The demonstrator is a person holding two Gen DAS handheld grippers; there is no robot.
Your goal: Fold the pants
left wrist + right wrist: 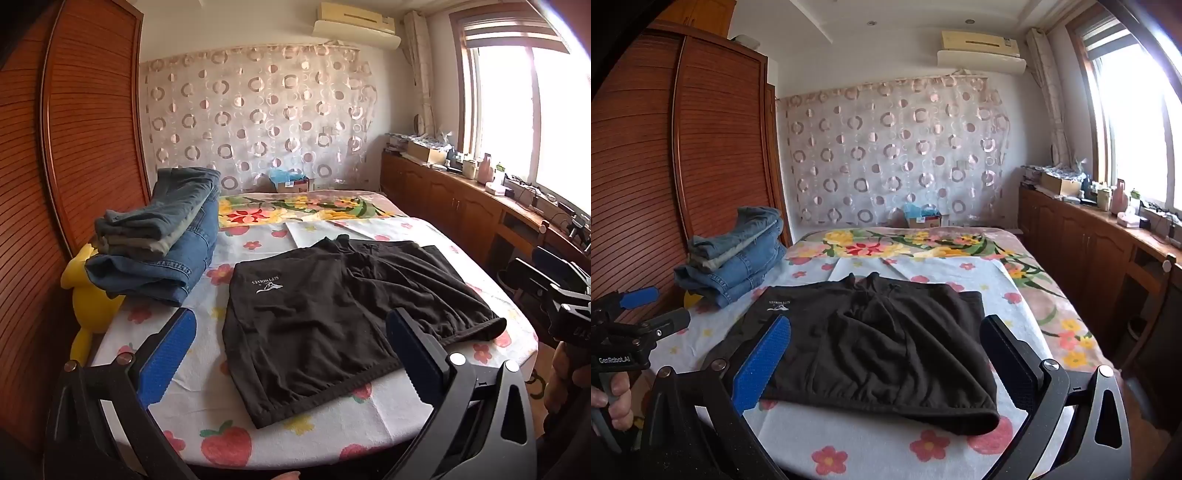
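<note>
Black pants lie folded over on the flowered bed sheet, with a white logo near their far left corner. They also show in the right wrist view. My left gripper is open and empty, held above the near edge of the pants. My right gripper is open and empty, held above the pants' near hem. The left gripper shows at the left edge of the right wrist view. The right gripper shows at the right edge of the left wrist view.
A stack of folded jeans sits at the bed's far left, also in the right wrist view. A yellow plush toy lies beside it. A wooden wardrobe stands on the left. A cluttered wooden cabinet runs under the window.
</note>
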